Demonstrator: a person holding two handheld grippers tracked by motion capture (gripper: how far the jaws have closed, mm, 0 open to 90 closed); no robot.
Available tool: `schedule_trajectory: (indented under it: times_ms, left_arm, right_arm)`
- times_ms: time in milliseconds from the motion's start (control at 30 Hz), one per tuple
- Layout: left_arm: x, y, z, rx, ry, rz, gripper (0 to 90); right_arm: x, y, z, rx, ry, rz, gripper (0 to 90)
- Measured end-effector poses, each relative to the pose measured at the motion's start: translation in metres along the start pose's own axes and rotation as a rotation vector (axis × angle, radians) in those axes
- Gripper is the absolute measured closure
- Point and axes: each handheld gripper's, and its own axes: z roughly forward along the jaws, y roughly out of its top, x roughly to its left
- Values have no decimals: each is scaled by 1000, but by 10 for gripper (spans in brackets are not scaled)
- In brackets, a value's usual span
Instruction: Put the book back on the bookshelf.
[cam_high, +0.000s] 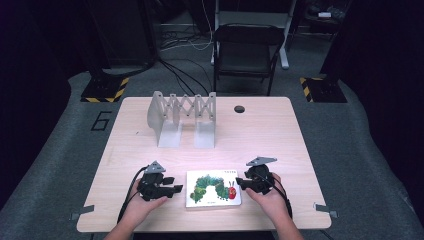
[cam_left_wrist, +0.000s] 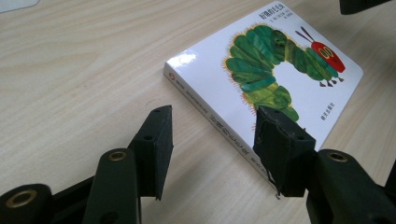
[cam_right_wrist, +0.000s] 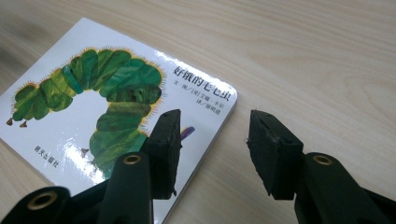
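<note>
Picture book (cam_high: 214, 188) with a green caterpillar on its white cover, flat on the tabletop (cam_high: 260, 135) near the front edge, between the two grippers. Left gripper (cam_high: 170, 189) just beside the spine edge, jaws apart and holding nothing; seen from its own camera, one jaw over bare wood, the other over the cover's corner, spine edge (cam_left_wrist: 219, 128) running between them. Right gripper (cam_high: 242, 183) at the opposite edge, jaws likewise apart and empty, one above the cover near the caterpillar's head, the other over wood past the book's corner (cam_right_wrist: 229, 95).

Judged as the approach to a pick-up from both sides. Best done by lowering each gripper until one jaw slips under the edge, or by pinching the board thickness squarely, both sides closing together to stop the book sliding across the smooth wood. Glossy cover likely slippery; a grip well past the edge advisable.

From the high view: a grey accordion-style rack (cam_high: 183, 117) standing upright toward the far side of the tabletop, well apart from the book, probably where it belongs; also a round hole (cam_high: 239, 109) in the tabletop and a chair (cam_high: 246, 52) beyond. From the gripper views: printed spine text, title characters (cam_right_wrist: 201, 84) and the edge's thickness, too small to read from above.
</note>
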Motion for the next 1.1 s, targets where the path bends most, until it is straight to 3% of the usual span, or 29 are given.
schedule_trajectory:
  times_ms: [100, 167, 200, 233, 300, 367, 500, 567, 700, 767, 833, 1100]
  left_arm:
    - [-9, 0, 1, 16, -3, 22, 469]
    - [-15, 0, 0, 23, 2, 68, 459]
    - [-15, 0, 0, 23, 2, 68, 458]
    - [-18, -2, 0, 12, 1, 40, 458]
    - [-22, -6, 0, 38, -4, 75, 445]
    - [-27, -13, 3, 49, -9, 83, 434]
    - [-36, -21, 8, 82, -19, 115, 431]
    - [-41, -23, 12, 94, -37, 137, 407]
    - [-44, -24, 17, 104, -29, 165, 389]
    - [-43, -25, 22, 118, -26, 158, 372]
    - [-43, -25, 25, 133, -24, 161, 367]
    - [-44, -24, 33, 110, -6, 195, 355]
  right_arm:
    - [-2, 7, 1, 0, 17, -18, 539]
    - [-3, 13, 5, 1, 32, -48, 543]
    - [-3, 13, 5, 1, 32, -48, 543]
    - [-2, 15, 7, 12, 34, -45, 544]
    - [-1, 21, 12, 32, 37, -92, 543]
    - [-3, 22, 17, 41, 49, -99, 532]
    - [-5, 20, 24, 42, 62, -81, 518]
    - [-8, 16, 30, 43, 76, -50, 493]
    - [-8, 16, 34, 51, 87, -32, 476]
    - [-10, 16, 37, 54, 76, -52, 469]
    - [-10, 17, 39, 55, 80, -38, 455]
    - [-15, 18, 47, 70, 98, -33, 444]
